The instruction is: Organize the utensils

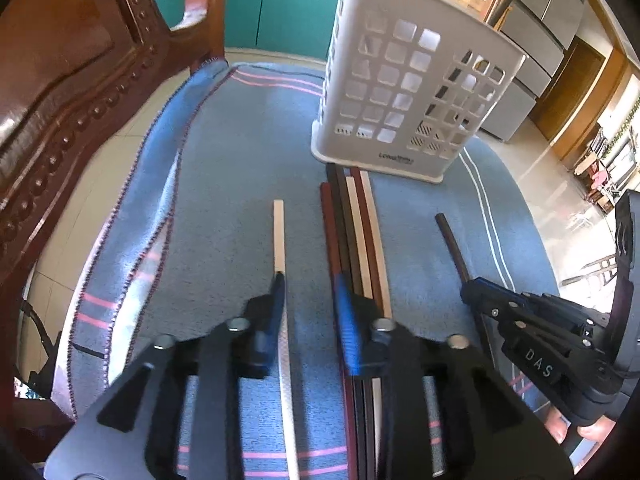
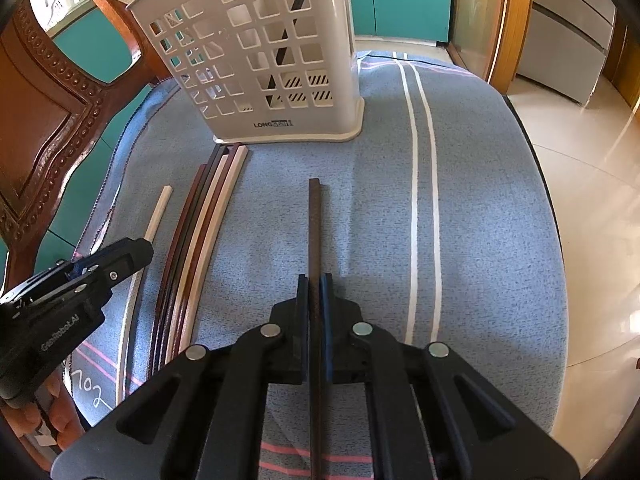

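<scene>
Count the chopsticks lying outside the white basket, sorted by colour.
Cream wooden chopsticks: 3
Red-brown wooden chopsticks: 2
Black-brown wooden chopsticks: 2
Total: 7

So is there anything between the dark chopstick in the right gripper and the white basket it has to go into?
Nothing visible. The right gripper is shut on the dark chopstick, and only bare blue cloth lies between it and the white basket. The chopstick bundle lies off to the left of that path.
</scene>
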